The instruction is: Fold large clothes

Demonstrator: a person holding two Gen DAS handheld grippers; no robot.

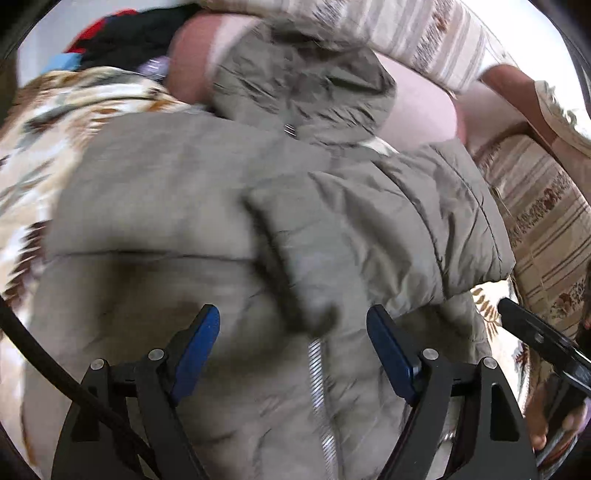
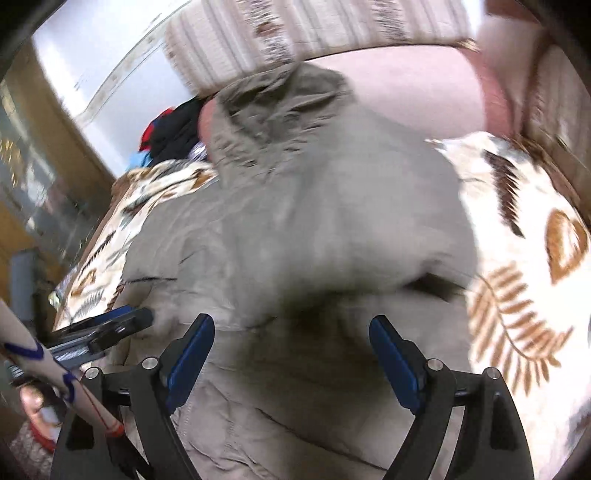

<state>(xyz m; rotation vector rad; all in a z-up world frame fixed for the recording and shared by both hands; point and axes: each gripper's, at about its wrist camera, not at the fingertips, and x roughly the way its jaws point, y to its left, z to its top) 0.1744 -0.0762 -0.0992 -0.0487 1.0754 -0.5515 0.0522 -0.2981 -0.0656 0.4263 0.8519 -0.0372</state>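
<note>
A large grey-green padded jacket (image 1: 192, 206) lies spread on a leaf-patterned blanket (image 1: 55, 110), its hood (image 1: 303, 85) at the far end and its zipper (image 1: 317, 373) running toward me. A sleeve (image 1: 369, 229) is folded across its chest. My left gripper (image 1: 293, 321) is open just above the jacket's lower front, empty. In the right wrist view the same jacket (image 2: 303, 221) fills the middle. My right gripper (image 2: 291, 328) is open and empty above the jacket. The left gripper's tip (image 2: 122, 321) shows at the jacket's left edge. The right gripper's tip (image 1: 532, 332) shows at the right.
A pile of red, black and blue clothes (image 2: 166, 129) lies beyond the jacket. A pink cushion (image 2: 406, 85) and a striped sofa back (image 2: 295, 33) stand behind the hood. The blanket (image 2: 517, 258) extends to the right. A wooden cabinet (image 2: 33, 155) stands at the far left.
</note>
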